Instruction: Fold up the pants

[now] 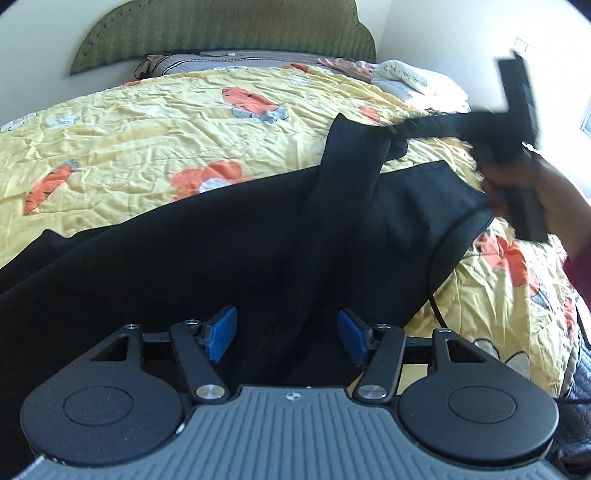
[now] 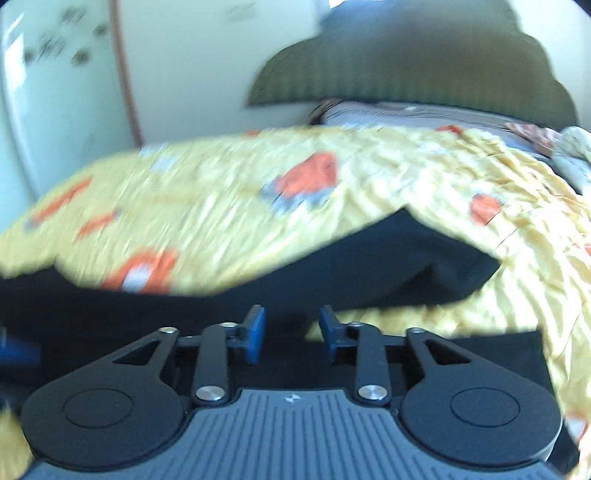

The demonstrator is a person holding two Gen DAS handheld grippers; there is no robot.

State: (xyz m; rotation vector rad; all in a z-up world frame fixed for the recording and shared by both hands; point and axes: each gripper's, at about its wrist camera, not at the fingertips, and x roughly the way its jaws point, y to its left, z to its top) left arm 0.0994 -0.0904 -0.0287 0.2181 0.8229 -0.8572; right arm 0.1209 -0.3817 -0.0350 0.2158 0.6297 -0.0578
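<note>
My left gripper (image 1: pixel 286 338) and right gripper (image 2: pixel 291 338) both have their jaws parted about halfway, with nothing between the blue pads. The black pants (image 1: pixel 221 240) lie on the yellow quilt (image 1: pixel 147 122) of the bed, near its foot edge. Their long axis runs across the bed, roughly parallel to the headboard (image 1: pixel 221 33). A strap-like strip (image 1: pixel 347 173) crosses over them, and which end is the waistband I cannot tell. The risk I see is the loose cloth sliding or bunching, or that strip folding in crooked, if I grab only 1 layer.
</note>
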